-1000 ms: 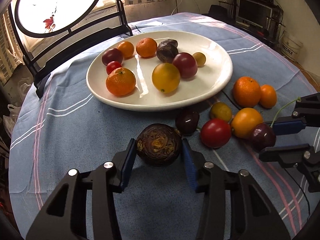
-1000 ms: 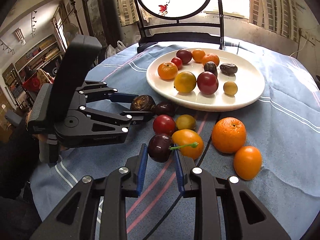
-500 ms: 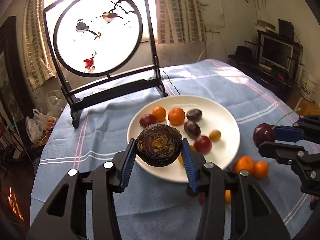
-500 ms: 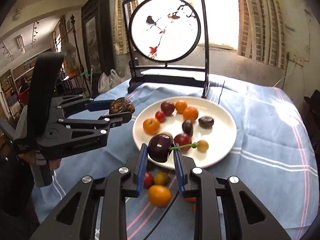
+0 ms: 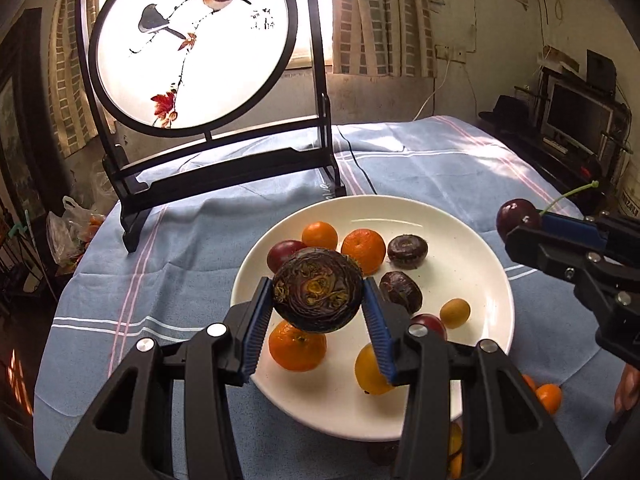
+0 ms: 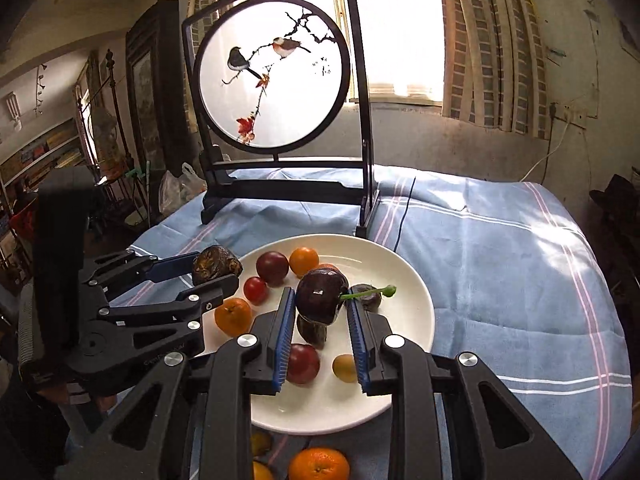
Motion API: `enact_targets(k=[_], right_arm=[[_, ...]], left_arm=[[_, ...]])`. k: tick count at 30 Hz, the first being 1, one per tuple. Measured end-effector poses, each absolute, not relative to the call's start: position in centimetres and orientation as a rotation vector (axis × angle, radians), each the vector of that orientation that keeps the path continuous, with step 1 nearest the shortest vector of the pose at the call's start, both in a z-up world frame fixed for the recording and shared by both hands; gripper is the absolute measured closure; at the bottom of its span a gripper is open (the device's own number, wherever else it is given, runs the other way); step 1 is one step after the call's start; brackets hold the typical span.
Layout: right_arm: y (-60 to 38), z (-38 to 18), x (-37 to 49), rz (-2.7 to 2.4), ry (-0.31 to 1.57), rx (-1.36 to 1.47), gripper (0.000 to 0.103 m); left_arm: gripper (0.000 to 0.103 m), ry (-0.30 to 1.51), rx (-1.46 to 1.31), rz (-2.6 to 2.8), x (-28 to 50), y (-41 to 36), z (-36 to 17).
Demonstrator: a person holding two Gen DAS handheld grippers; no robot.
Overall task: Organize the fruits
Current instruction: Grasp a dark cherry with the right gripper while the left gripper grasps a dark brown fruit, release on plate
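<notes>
1. White plate point(image 5: 472, 268) sits mid-frame on the blue striped tablecloth point(image 5: 192, 264); its upper right part is bare, while fruit fills its left and centre.
2. Left gripper point(image 5: 318, 314) is clenched on a dark purple wrinkled fruit point(image 5: 318, 292), held in the air over the plate's left half, above a mandarin point(image 5: 297, 347).
3. Right gripper point(image 6: 322, 322) is clamped on a dark cherry point(image 6: 320, 296) with a green stem point(image 6: 370, 291), raised over the plate's centre; in the left wrist view it enters from the right edge, beyond the plate's rim.
4. At the top of both views a black-framed round bird screen point(image 5: 192, 44) stands on the cloth just behind the plate's far rim, and open cloth stretches to the right of it.
5. Fruit off the plate is mostly hidden: an orange point(image 6: 318, 464) shows at the bottom edge of the right wrist view, others are cut off by the gripper bodies.
6. Several plate fruits are partly covered by the held fruit and the fingers.
</notes>
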State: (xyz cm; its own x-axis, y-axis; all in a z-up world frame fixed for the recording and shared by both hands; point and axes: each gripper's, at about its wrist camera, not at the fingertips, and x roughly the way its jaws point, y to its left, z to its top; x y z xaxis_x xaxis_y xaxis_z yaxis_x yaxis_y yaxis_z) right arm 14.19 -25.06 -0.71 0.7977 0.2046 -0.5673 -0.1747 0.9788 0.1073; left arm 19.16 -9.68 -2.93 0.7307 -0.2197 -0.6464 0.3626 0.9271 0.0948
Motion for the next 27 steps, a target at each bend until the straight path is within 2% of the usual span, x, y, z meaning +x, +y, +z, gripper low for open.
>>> enact_targets(k=[15, 16, 17, 18, 19, 27], right_arm=[[-24.1, -3.3, 16.3, 0.192, 0.678, 0.054, 0.076], [-24.1, -3.3, 16.4, 0.195, 0.68, 0.055, 0.074], [-24.1, -3.3, 16.4, 0.193, 0.681, 0.053, 0.062], [-24.2, -3.2, 16.3, 0.177, 0.668, 0.053, 0.057], [-24.4, -3.1, 16.1, 0.166, 0.652, 0.056, 0.05], [-24.3, -2.4, 15.4, 0.198, 0.64, 0.066, 0.048]], left_arm=[[0.058, 0.739, 0.241, -0.32, 19.8, -10.3, -4.8], [0.055, 0.74, 0.242, -0.317, 19.8, -10.3, -4.9], [0.05, 0.733, 0.244, -0.311, 19.8, -10.3, -4.9], [0.039, 0.723, 0.245, -0.305, 19.8, -10.2, -4.9], [0.037, 0.712, 0.245, -0.301, 19.7, -10.1, -4.7], [0.035, 0.709, 0.237, -0.303, 19.7, -9.8, -4.3]])
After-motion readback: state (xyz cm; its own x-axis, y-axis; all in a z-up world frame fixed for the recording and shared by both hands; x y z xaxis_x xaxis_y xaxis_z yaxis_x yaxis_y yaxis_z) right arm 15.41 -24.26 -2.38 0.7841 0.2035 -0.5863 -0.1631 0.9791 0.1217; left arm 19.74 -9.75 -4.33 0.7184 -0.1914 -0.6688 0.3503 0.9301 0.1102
